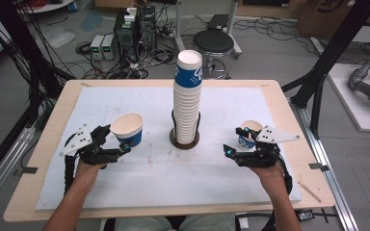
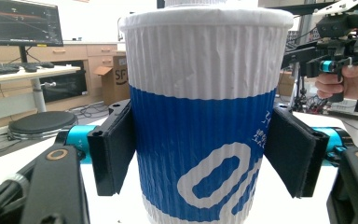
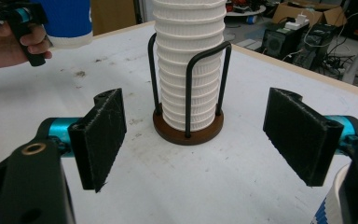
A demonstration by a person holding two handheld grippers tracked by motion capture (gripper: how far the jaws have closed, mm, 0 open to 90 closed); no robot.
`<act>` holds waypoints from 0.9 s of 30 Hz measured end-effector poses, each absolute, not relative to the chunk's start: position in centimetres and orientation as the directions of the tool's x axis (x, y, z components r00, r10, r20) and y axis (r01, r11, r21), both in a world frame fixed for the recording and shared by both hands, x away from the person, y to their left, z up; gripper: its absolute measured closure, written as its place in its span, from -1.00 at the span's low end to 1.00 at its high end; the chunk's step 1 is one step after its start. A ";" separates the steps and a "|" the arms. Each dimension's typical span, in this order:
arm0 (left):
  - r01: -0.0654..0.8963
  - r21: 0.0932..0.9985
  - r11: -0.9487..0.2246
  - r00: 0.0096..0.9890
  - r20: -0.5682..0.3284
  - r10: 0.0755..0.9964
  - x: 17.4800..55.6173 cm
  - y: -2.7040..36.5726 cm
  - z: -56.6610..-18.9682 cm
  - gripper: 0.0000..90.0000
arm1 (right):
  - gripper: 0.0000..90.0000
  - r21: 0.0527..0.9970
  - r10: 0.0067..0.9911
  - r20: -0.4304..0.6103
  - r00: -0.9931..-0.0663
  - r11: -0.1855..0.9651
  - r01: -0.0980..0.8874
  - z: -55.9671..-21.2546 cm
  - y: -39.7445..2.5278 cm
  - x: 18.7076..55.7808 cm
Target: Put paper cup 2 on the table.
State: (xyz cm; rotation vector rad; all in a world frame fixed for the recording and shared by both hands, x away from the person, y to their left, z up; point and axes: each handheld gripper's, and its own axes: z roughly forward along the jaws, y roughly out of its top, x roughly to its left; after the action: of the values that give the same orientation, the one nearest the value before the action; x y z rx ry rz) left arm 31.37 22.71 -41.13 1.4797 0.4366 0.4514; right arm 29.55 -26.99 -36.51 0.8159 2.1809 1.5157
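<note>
Paper cups [image 1: 127, 129] — two loose, one stack [image 1: 187, 98].

- The left gripper [image 1: 118, 139] is at the left of the table in the high view. Its two black jaws press on something from both sides — one jaw on each side, tight against it.
- The left hand [image 1: 87, 166] holds this gripper from behind, and the forearm comes up from the bottom edge.
- The right gripper [image 1: 235, 140] is at the right of the table. Its jaws stand wide apart — there is a big gap between the black pads [image 3: 103, 135].
- The right hand [image 1: 270, 168] grips its handle, and its forearm also comes in from the bottom.
</note>
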 end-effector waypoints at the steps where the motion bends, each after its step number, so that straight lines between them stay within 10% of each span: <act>1: -0.018 0.999 0.045 0.841 -0.010 0.541 31.4 22.8 -41.2 -0.35 | -0.52 0.933 0.640 0.030 -0.767 0.257 0.251 -36.5 -27.0 29.6; 27: 0.093 0.995 0.026 0.716 -0.085 0.693 35.2 25.5 -44.2 -0.35 | -0.51 0.924 0.627 0.039 -0.778 0.274 0.266 -37.0 -26.8 29.2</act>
State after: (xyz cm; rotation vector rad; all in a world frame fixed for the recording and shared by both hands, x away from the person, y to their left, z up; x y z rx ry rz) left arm 35.15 25.48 -44.16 1.4958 0.6775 0.5237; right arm 29.17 -26.82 -37.04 0.8140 2.2152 1.5066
